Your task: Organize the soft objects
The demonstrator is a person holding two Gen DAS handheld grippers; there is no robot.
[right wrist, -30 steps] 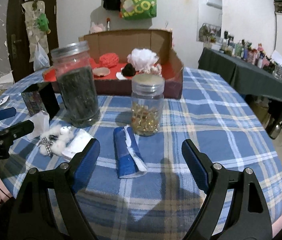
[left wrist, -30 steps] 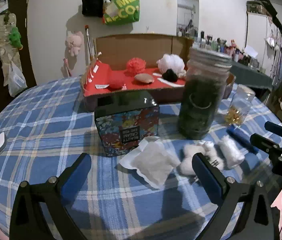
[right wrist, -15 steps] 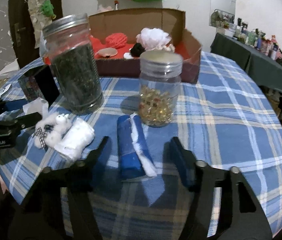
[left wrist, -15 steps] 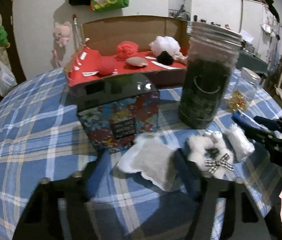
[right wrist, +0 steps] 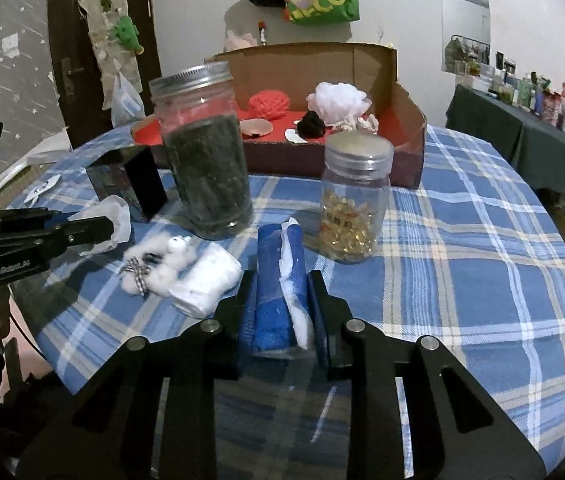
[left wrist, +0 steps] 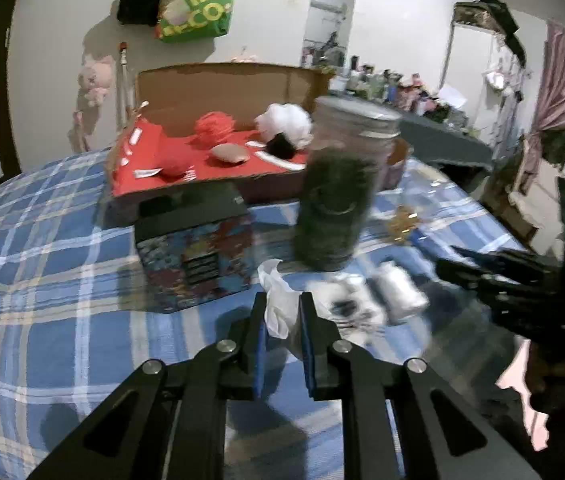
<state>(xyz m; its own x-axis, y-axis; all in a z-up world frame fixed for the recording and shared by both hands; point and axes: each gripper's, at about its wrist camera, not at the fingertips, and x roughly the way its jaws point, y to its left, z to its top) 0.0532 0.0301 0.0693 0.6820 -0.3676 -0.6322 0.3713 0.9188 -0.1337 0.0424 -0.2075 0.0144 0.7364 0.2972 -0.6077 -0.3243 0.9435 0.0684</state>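
Note:
My left gripper [left wrist: 282, 298] is shut on a crumpled white cloth [left wrist: 278, 312], which bunches up between the pads just in front of the patterned tin. In the right wrist view the left gripper [right wrist: 110, 230] comes in from the left with the cloth [right wrist: 116, 212] at its tips. My right gripper [right wrist: 281, 278] has its jaws closing on a blue-and-white rolled cloth [right wrist: 272, 256], with both pads against its sides. A fluffy white toy with a checked bow [right wrist: 158, 258] and a white roll [right wrist: 206, 280] lie between the two grippers.
An open cardboard box [right wrist: 410, 120] with a red lining stands at the back and holds red, white and black pom-poms. A tall jar of dark stuff [right wrist: 206, 160], a small jar of golden capsules [right wrist: 352, 200] and a patterned tin [left wrist: 198, 252] stand on the plaid tablecloth [right wrist: 482, 260].
Both grippers went from wide open to closed. The left one now pinches the white cloth, which lay flat before, and the right one squeezes the blue roll.

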